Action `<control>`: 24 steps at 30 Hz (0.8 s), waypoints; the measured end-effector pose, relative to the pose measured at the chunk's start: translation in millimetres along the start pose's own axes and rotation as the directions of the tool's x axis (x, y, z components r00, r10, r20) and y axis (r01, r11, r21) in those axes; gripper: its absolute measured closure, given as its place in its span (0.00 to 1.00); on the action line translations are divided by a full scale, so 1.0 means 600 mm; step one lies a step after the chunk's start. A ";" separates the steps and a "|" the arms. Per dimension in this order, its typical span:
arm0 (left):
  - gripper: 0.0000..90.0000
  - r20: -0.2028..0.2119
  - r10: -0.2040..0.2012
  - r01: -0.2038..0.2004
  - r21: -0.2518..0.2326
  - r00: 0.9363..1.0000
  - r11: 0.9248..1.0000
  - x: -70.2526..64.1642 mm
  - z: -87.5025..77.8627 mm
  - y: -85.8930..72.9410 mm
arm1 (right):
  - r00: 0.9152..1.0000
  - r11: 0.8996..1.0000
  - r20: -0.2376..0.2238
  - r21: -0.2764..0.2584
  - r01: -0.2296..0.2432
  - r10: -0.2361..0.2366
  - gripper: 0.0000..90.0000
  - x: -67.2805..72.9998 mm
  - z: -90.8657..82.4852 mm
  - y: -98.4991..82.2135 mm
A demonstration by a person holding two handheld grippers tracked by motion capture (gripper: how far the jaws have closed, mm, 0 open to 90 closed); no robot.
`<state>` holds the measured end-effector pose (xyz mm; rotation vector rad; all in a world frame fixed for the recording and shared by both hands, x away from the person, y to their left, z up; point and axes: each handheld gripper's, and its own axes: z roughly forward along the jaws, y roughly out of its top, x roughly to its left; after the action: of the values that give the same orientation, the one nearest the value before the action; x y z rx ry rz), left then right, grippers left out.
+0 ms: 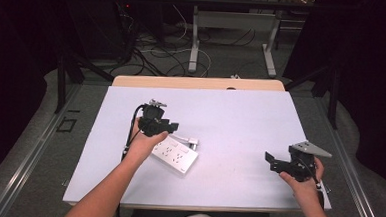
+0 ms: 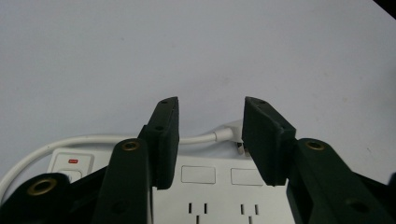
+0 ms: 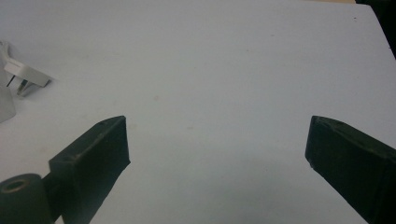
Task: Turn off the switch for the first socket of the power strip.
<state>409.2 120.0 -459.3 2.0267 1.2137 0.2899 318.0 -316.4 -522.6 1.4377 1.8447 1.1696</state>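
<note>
Pale grey matting covers the table (image 1: 240,121), and dark curtains and loose floor cables ring it. On that mat a white power strip (image 1: 175,155) lies at about 7 o'clock from the table's middle, its long axis running from 10 o'clock to 4 o'clock. Its white plug (image 1: 192,141) rests on the mat just beside the strip's far edge, at about 1 o'clock from the strip's middle, the cord (image 2: 93,140) curving back round the strip's end. The left gripper (image 1: 156,122) hovers over the strip's 10 o'clock end; in the left gripper view its jaws stand partly apart with nothing pressed between them, and the plug (image 2: 229,134) lies just beyond them, straight ahead in the gap. The right gripper (image 1: 278,163) sits well apart at 3 o'clock from the strip, jaws spread wide over bare mat, empty. By my reading the left gripper is far nearer the plug, so any grasp falls to it: a short reach forward, jaws straddling the plug's body across its width.
</note>
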 end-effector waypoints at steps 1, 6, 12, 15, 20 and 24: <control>0.58 0.003 0.012 -0.012 -0.008 1.000 1.000 0.001 -0.001 0.000 | 1.000 1.000 0.002 0.005 -0.001 0.001 0.06 0.000 0.000 0.000; 0.52 0.002 0.014 -0.014 -0.029 1.000 0.999 0.003 -0.005 0.000 | 1.000 1.000 -0.001 0.004 0.010 -0.010 0.06 0.002 0.002 0.000; 0.38 0.010 0.070 -0.069 -0.095 0.997 0.993 0.001 -0.008 -0.001 | 1.000 1.000 -0.006 0.010 0.006 -0.006 0.06 0.001 0.001 -0.001; 0.31 0.000 0.095 -0.094 -0.112 0.995 0.989 -0.001 -0.009 0.000 | 1.000 1.000 0.000 0.005 0.008 -0.008 0.06 0.002 0.003 -0.001; 0.23 0.009 0.086 -0.085 -0.097 0.996 0.992 -0.003 -0.014 0.001 | 1.000 1.000 -0.002 0.005 0.024 -0.024 0.06 0.003 0.000 -0.001; 0.16 0.011 0.073 -0.071 -0.110 0.997 0.991 -0.002 -0.019 0.004 | 1.000 1.000 -0.002 0.006 0.010 -0.010 0.06 0.004 -0.003 -0.001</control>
<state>404.2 124.0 -449.5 1.9766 1.0928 0.3676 315.7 -314.8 -522.2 1.4297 1.8561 1.1624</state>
